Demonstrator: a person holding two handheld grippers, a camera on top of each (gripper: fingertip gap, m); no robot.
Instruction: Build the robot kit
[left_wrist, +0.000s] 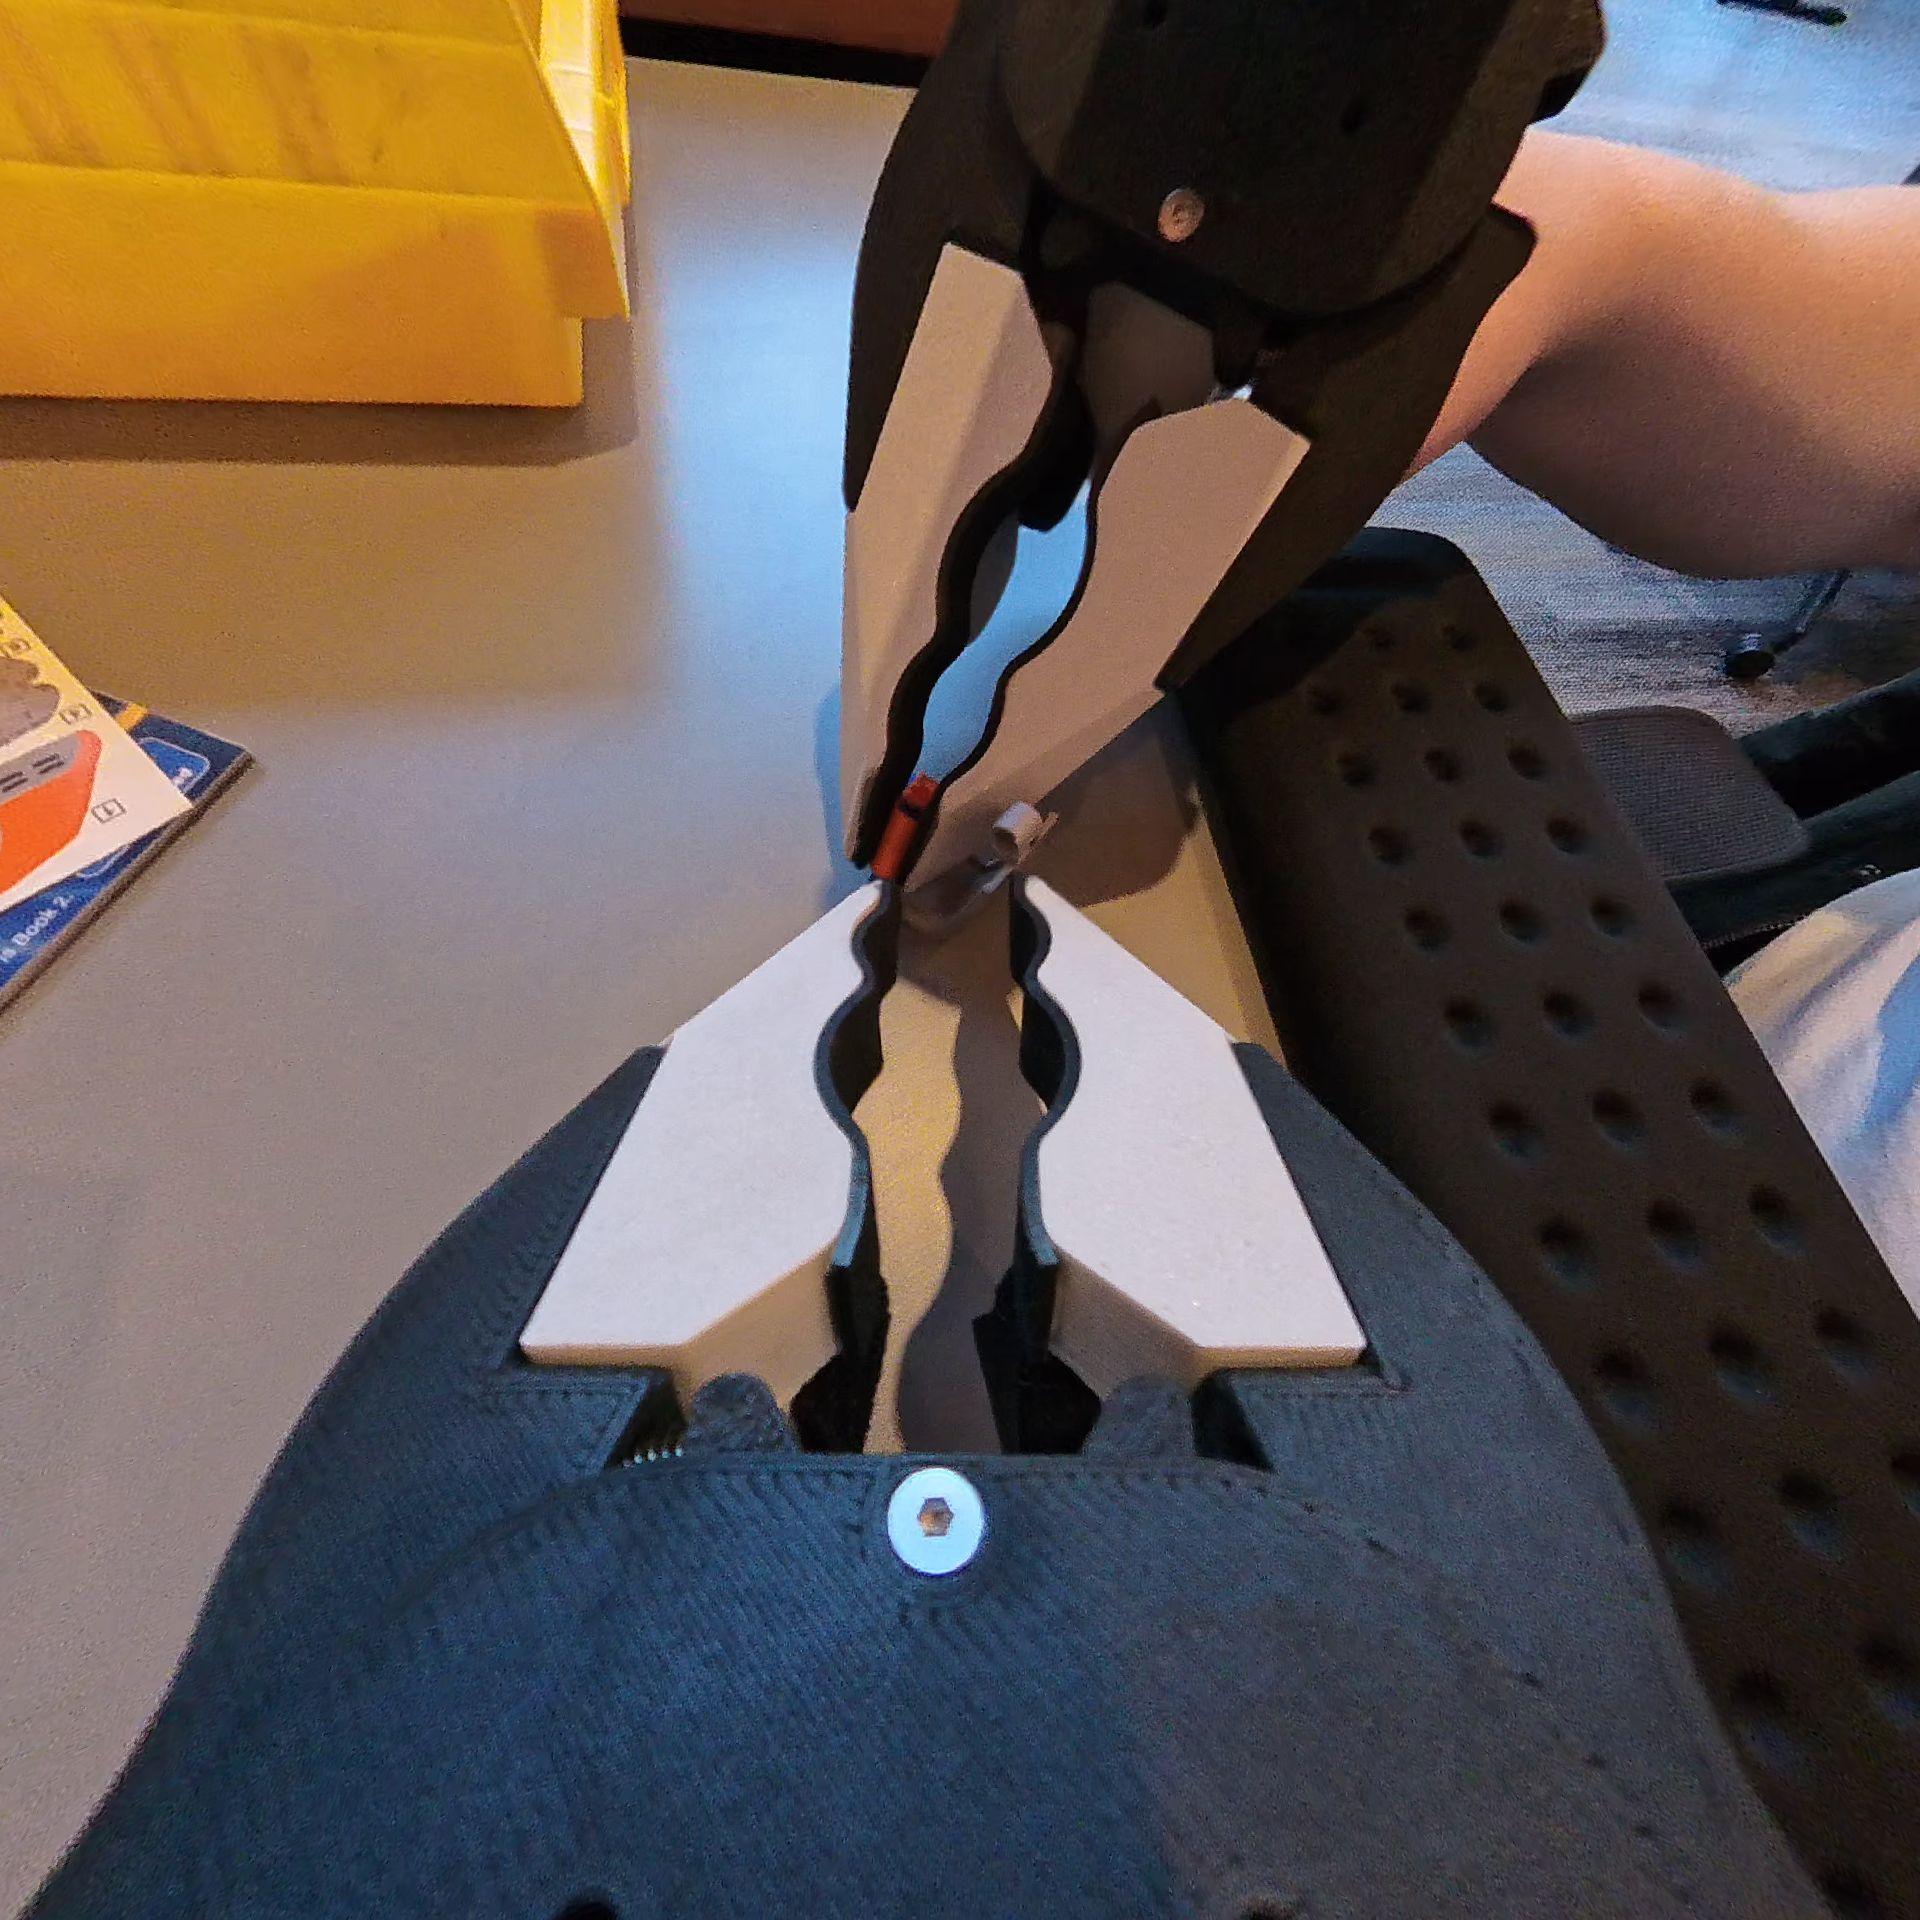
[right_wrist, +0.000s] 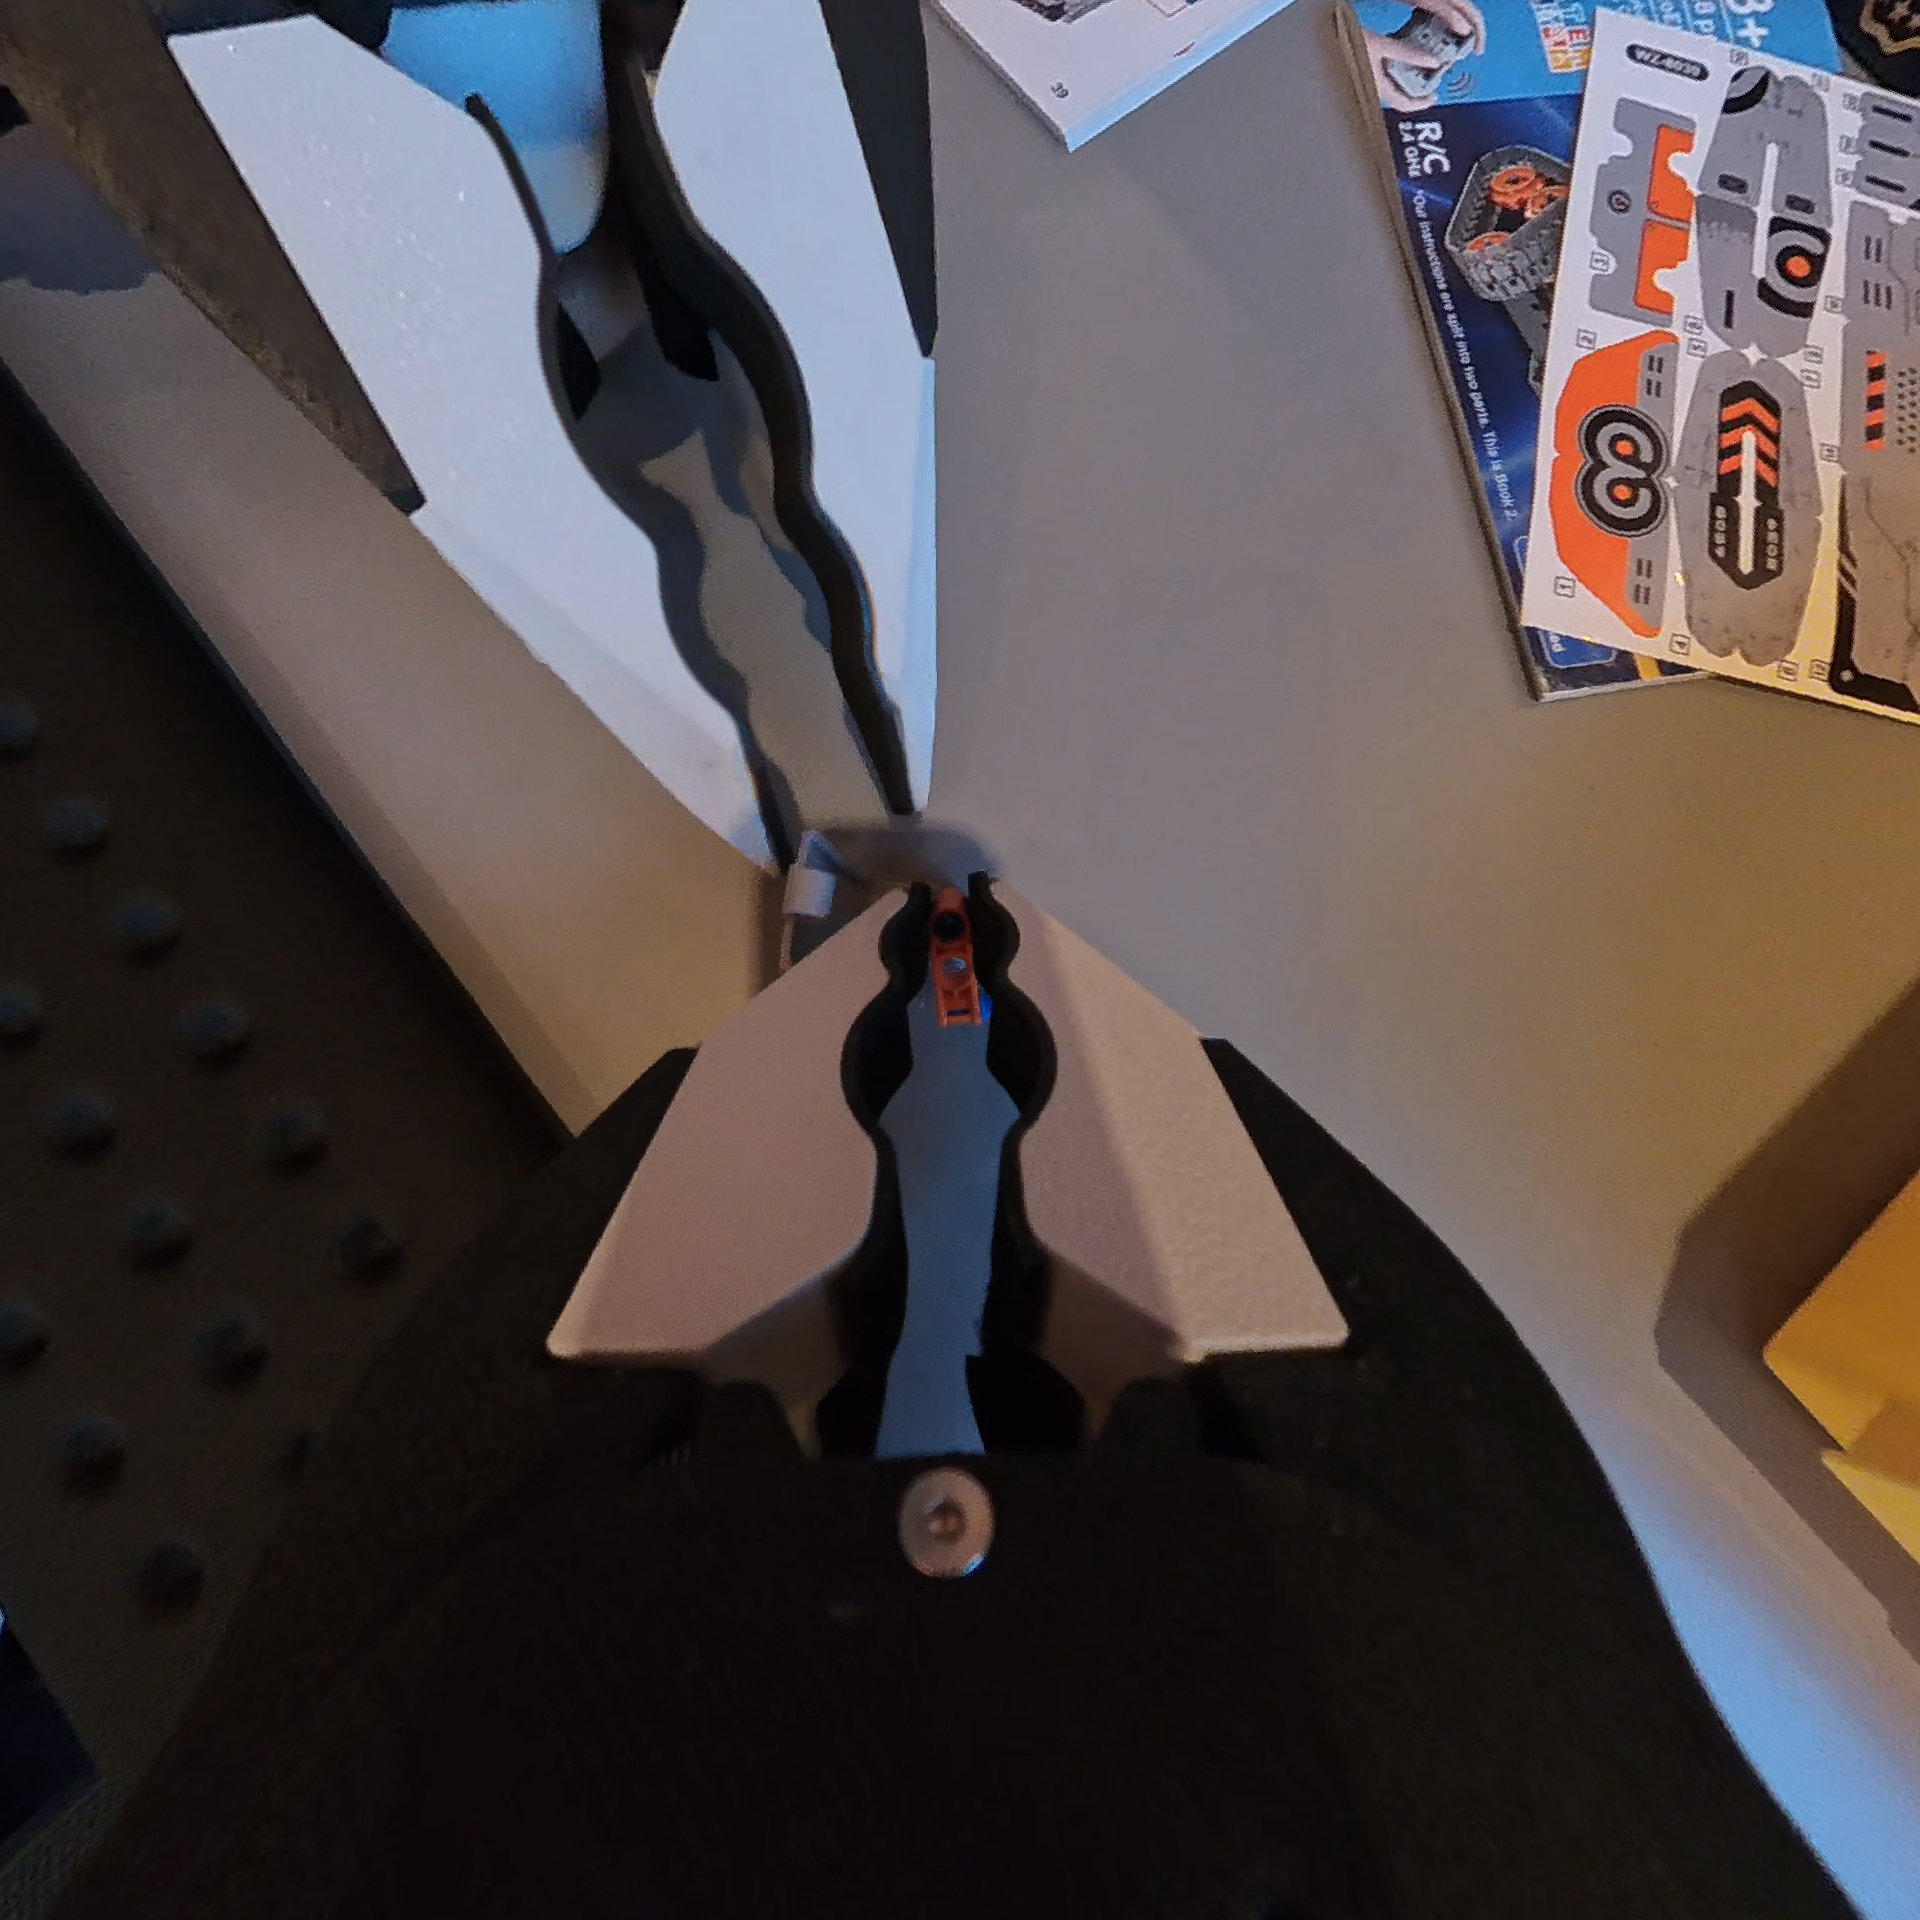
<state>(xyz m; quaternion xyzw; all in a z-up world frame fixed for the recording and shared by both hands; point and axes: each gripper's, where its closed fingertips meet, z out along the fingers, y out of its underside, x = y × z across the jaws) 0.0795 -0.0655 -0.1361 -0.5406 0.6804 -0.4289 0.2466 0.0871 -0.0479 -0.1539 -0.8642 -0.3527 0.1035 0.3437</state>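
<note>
At frame centre my right gripper (right_wrist: 948, 914) pinches an orange piece (right_wrist: 951, 961); my left gripper (left_wrist: 951, 904), jaws parted, possibly touches a grey piece (left_wrist: 1003, 847).

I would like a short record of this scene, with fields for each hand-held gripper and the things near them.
left hand-held gripper: open, tips at a small grey piece on the table
right hand-held gripper: shut on a small orange piece, tips close to the left gripper's
beside: black perforated panel
farther off: yellow bin, sticker sheet on a blue booklet
person: forearm behind the right gripper
</note>
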